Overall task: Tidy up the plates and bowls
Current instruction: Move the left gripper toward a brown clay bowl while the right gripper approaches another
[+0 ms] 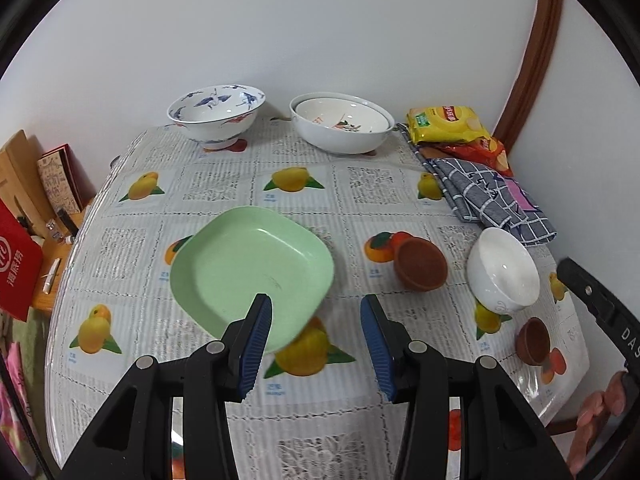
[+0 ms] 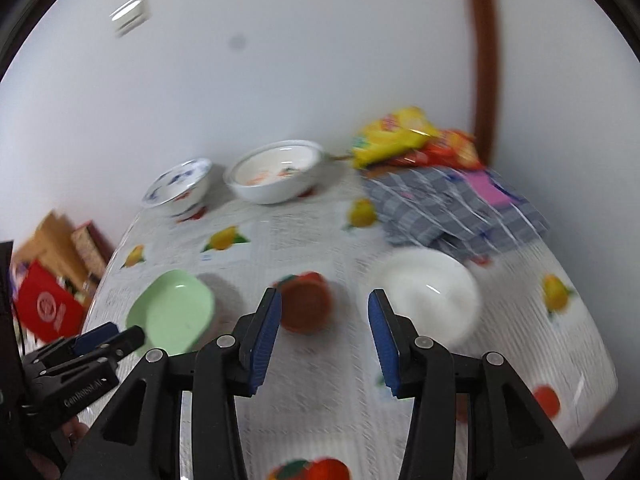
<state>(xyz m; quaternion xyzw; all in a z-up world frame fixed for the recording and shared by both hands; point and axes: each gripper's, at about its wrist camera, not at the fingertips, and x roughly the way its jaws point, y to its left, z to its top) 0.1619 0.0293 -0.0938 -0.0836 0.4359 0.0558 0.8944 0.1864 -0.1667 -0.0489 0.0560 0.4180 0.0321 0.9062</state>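
Observation:
A pale green square plate (image 1: 252,272) lies mid-table; my left gripper (image 1: 316,344) is open, its left finger over the plate's near edge. A small brown bowl (image 1: 420,264) and a white bowl (image 1: 504,270) sit to the right, with a second brown bowl (image 1: 532,340) nearer. A blue-patterned bowl (image 1: 216,114) and stacked white bowls (image 1: 342,122) stand at the back. In the blurred right wrist view my right gripper (image 2: 324,332) is open above the brown bowl (image 2: 306,306), the white bowl (image 2: 430,292) to its right, the green plate (image 2: 172,312) and left gripper (image 2: 108,340) at left.
Snack bags (image 1: 448,124) and a checked grey cloth (image 1: 488,196) lie at the back right. The table (image 1: 224,192) has a fruit-print cover and stands against a white wall. A red bag (image 1: 16,268) and boxes sit on a stand left of the table.

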